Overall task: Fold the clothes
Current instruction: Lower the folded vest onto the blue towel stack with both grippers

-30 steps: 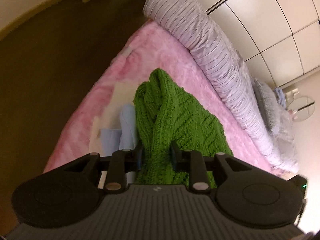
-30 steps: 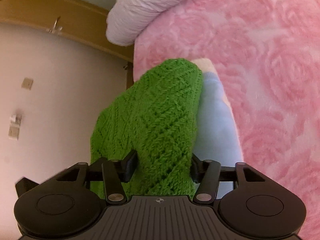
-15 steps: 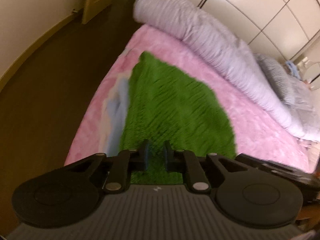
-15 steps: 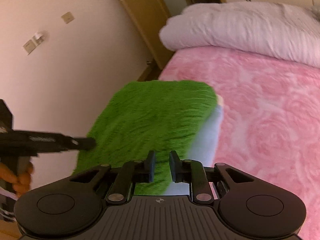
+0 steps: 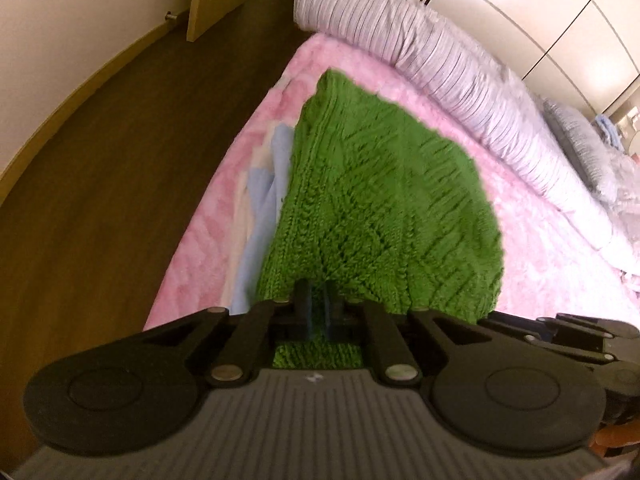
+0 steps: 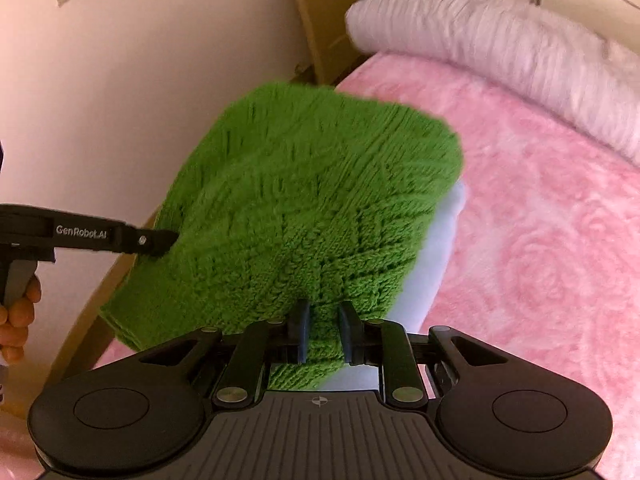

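Bed [image 5: 540, 248] carries all: pink cover, rolled quilt [image 5: 460, 92] along far edge. Sweater [image 5: 380, 200] near bed's near corner, over blue garment [image 5: 260, 208]. Left gripper [image 5: 318, 312] and right gripper [image 6: 322, 332] have just pinched narrow onto sweater's near hem, likely to stretch it flat for folding.

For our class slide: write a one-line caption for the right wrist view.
Right gripper and left gripper pinch a green knitted sweater above the pink bed cover.
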